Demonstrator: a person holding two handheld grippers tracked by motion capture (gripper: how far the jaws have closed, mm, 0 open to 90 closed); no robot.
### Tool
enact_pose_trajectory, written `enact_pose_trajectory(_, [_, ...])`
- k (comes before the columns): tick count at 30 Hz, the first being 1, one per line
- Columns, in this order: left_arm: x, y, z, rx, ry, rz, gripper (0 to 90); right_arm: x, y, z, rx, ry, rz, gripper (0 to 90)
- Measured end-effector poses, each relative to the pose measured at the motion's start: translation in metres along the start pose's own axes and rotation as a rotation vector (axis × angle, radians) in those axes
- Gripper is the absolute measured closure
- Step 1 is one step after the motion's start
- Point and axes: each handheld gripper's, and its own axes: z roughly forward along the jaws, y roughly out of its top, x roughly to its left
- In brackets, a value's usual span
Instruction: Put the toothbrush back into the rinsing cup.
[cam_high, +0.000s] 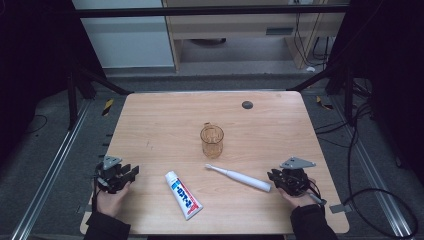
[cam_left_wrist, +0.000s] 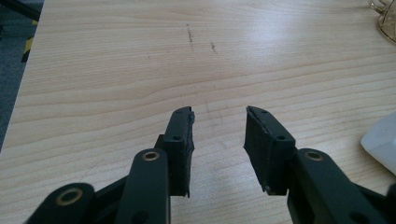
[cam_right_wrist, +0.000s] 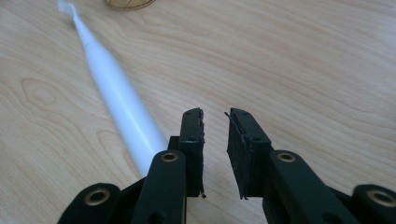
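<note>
The only printing to be seen stands on the toothpaste tube (cam_high: 183, 195), which lies flat on the worktop (cam_high: 150, 120) in the high view. Along its white body runs a blue band with large white characters, bordered by red toward the crimped end, but the letters are too small and blurred to be read, so no brand or word can be made out. Nothing else in the pictures carries lettering, numbers or signs that can be read.
</note>
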Motion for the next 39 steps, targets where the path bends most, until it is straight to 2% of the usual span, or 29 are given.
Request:
enact_pose_trajectory(2, [0.000, 0.000, 0.000, 0.003, 0.001, 0.006, 61.5, 0.005, 0.000, 0.005, 0.026, 0.018, -0.015, 79.0])
enact_pose_trajectory(7, [0.000, 0.000, 0.000, 0.007, 0.002, 0.009, 62.3, 0.006, 0.000, 0.009, 0.066, 0.022, -0.023, 82.4])
enact_pose_trajectory(14, [0.000, 0.000, 0.001, 0.011, 0.003, 0.012, 62.4, 0.007, -0.001, 0.010, 0.092, 0.032, -0.031, 84.3])
enact_pose_trajectory(39, [0.000, -0.001, 0.001, 0.016, 0.004, 0.009, 62.2, 0.018, -0.006, 0.007, 0.107, 0.078, -0.048, 81.6])
